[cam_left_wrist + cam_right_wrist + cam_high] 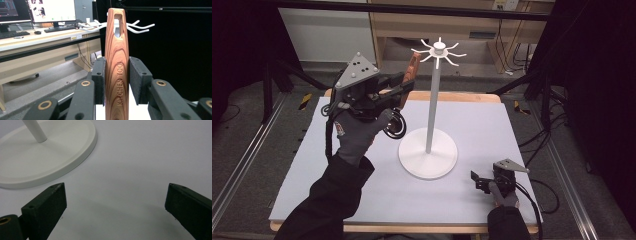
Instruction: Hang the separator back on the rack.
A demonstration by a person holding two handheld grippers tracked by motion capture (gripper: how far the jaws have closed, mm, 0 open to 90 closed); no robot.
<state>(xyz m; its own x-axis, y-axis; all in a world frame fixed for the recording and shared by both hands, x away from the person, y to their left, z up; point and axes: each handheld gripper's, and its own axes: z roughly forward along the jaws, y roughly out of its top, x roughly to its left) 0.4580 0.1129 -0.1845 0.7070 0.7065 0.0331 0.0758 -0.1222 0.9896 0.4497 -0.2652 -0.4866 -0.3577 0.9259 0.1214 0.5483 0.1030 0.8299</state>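
Here, the left gripper [117, 82] clamped a wooden handle [116, 65].
Its slotted end rose beyond the pads [100, 80], near the white rack's prongs [140, 27].

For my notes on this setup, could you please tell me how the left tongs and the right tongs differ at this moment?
The left tongs are shut on a wooden handle; the right tongs are open with nothing between the jaws. The left tongs are raised near the hooks of the white stand; the right tongs sit low over the table, beside the stand's base. Both have black jaws and are hand-held.
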